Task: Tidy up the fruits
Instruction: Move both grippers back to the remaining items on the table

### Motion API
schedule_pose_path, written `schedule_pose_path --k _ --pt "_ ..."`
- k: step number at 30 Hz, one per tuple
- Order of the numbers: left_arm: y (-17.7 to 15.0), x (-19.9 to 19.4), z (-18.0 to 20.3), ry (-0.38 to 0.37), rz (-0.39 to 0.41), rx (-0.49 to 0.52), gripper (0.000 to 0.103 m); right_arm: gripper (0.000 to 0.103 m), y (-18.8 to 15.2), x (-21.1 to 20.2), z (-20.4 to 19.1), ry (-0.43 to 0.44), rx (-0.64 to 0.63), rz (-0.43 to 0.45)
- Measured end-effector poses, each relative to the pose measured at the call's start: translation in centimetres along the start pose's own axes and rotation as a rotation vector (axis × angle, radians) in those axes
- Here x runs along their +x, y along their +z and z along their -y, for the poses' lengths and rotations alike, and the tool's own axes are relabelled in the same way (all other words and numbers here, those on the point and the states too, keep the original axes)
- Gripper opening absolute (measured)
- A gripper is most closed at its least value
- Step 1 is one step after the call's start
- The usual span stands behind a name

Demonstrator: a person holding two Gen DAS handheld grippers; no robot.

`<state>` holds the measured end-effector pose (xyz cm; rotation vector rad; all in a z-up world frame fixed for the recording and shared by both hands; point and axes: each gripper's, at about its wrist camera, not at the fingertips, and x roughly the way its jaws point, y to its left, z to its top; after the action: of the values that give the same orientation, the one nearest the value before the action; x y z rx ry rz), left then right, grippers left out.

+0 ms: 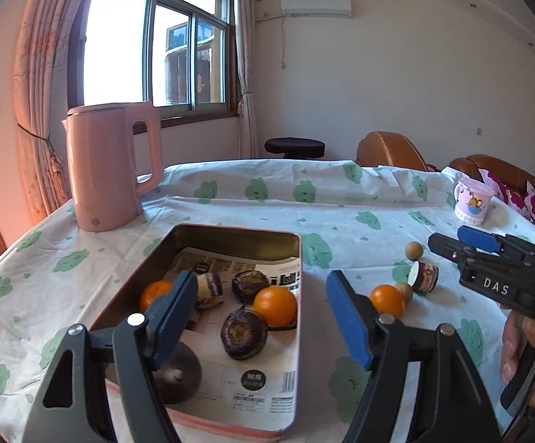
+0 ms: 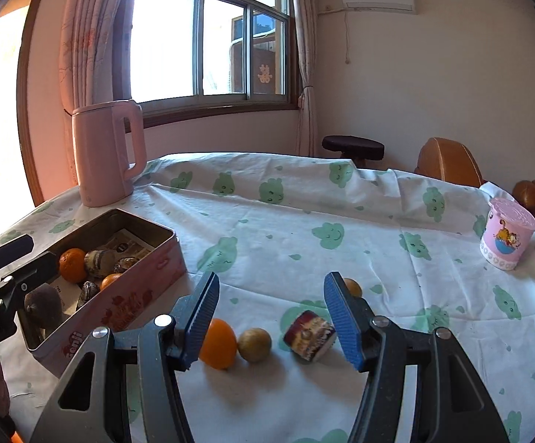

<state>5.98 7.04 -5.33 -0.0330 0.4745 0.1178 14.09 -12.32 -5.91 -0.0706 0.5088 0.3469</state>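
Between the blue pads of the right claw [image 2: 271, 317], which stands open and grips nothing, a short row of loose items lies on the cloth-covered surface [image 2: 304, 214]: an orange [image 2: 220, 343] just beside the left pad, a small brown fruit [image 2: 254, 344] next to it, and a small printed jar [image 2: 310, 336] tipped on its side near the right pad, its long axis running roughly across the gap. A second small round fruit [image 2: 352, 288] peeks out behind the right pad. This row lies straight ahead of and just below the right claw, so the right hand looks the nearer one for the next pick. The left claw [image 1: 263, 317] is likewise open and empty, hovering over the pink tin [image 1: 297, 332] near the surface's left edge, where oranges and dark round fruits already sit on printed paper. A pink kettle [image 1: 108, 166] stands beyond the tin toward the far left edge, and a pink cartoon cup [image 2: 507, 236] stands well apart near the right edge.
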Motion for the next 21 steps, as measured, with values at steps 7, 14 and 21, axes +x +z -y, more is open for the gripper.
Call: schedule_pose_path --k 7,14,21 --pt "0.4 2.2 4.7 -0.081 -0.06 0.073 0.074 0.061 -0.2 -0.1 2.8 -0.025 0.068 -0.022" --pt "0.3 5.3 7.3 -0.153 -0.189 0.108 0.073 0.061 -0.3 1.2 3.0 -0.016 0.075 -0.09" --pt "0.1 7.3 8.1 -0.22 -0.288 0.103 0.061 0.061 -0.6 3.4 3.1 0.036 0.086 -0.199"
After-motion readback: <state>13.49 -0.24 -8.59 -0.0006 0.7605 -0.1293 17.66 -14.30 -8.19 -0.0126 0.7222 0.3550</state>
